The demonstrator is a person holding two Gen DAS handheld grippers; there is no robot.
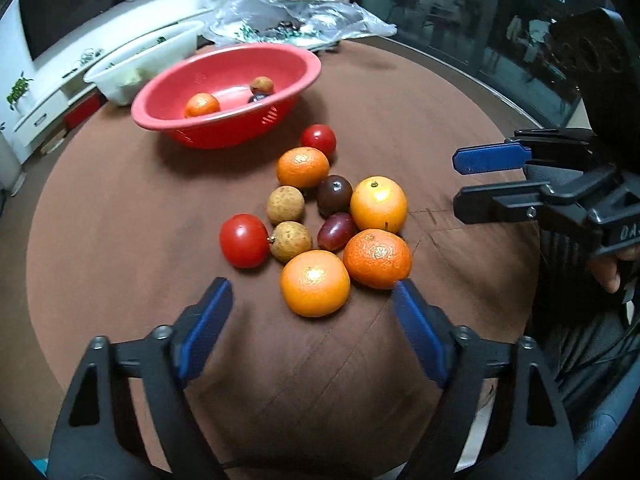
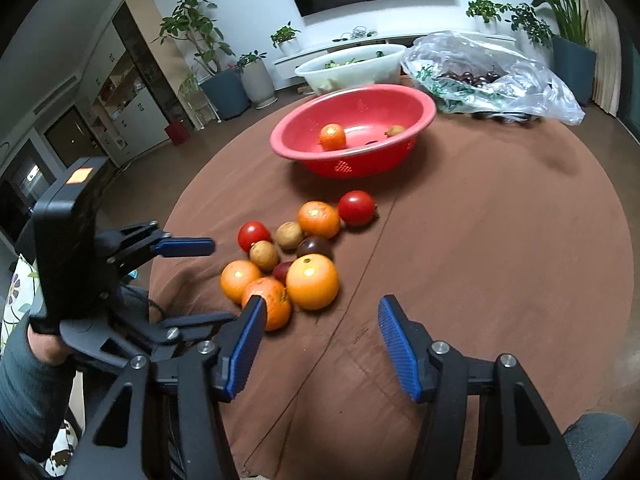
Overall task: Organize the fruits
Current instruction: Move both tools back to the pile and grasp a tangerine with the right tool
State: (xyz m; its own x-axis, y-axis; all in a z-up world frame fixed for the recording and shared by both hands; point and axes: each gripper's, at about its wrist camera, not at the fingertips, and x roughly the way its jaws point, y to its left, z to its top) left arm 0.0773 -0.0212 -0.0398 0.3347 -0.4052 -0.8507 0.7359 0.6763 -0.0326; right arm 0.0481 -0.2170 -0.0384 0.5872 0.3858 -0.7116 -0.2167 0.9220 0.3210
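Left gripper (image 1: pixel 312 304): jaws spread wide, nothing between them, hanging just above the brown cloth on the near side of the fruit pile. The closest orange (image 1: pixel 315 283) sits right in front of the gap but isn't touched.

Right gripper (image 2: pixel 322 320): also released and empty, jaws wide apart. In the left wrist view it comes in from the right edge (image 1: pixel 460 180), well off to the side of the pile. From its own camera the left-hand finger overlaps the darker mandarin (image 2: pixel 269 304), but I can't tell if it's actually touching.

Fruit pile: all bunched up mid-table, most pieces touching a neighbour. Closest orange, the darker mandarin (image 1: pixel 377 258) next to it, a big yellow-orange one (image 1: pixel 379 204) behind that, and another orange (image 1: pixel 303 167) further back.

Small stuff in the pile: two tan longan-looking fruits (image 1: pixel 285 205) (image 1: pixel 291 241), a dark tomato (image 1: pixel 334 195), and a reddish-purple grape or plum (image 1: pixel 337 231) wedged between the oranges.

Tomatoes: one red tomato (image 1: pixel 244 241) on the left edge of the pile, another (image 1: pixel 318 139) at the far end, nearest the bowl.

Red bowl (image 1: pixel 168 120): a perforated colander type, beyond the pile. Already has an orange (image 1: pixel 202 105), a tan fruit (image 1: pixel 262 85) and something small and dark in it, too blurry to name.

Behind the bowl: a white tub (image 2: pixel 316 70) with greens, and a clear plastic bag (image 2: pixel 528 80) with dark cherries and leaves.

Table (image 1: pixel 440 120): round, brown cloth.
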